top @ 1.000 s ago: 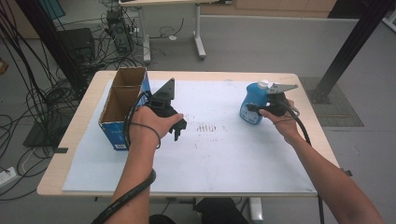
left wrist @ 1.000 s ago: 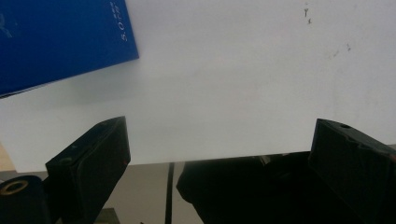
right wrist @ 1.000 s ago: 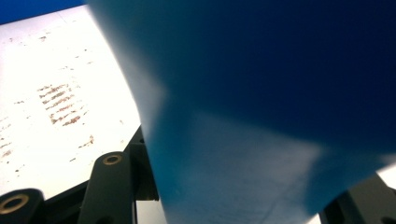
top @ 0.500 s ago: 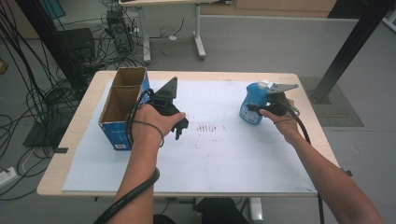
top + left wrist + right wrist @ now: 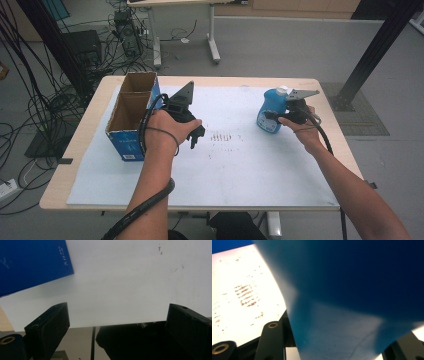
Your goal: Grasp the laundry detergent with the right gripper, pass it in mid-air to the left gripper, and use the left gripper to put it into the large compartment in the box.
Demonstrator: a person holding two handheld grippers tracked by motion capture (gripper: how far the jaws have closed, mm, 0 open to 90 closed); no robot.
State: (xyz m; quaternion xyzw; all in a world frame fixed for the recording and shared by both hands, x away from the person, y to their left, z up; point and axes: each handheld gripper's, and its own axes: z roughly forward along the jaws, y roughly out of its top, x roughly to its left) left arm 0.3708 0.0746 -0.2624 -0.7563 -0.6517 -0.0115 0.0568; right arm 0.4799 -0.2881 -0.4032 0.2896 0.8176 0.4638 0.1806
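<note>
Near the desk's (image 5: 320, 195) far-left corner stands the open cardboard box (image 5: 131, 117), two empty compartments upward. Just beside it, the left gripper (image 5: 196, 136) hovers over the white sheet (image 5: 240, 165), jaws apart and empty. Toward the far-right edge, the right gripper (image 5: 270, 116) is clamped on the blue bottle (image 5: 270, 112), upright on the sheet. Judged from this, lift the bottle straight, keep it vertical, and steady the box with the free gripper before lowering.
</note>
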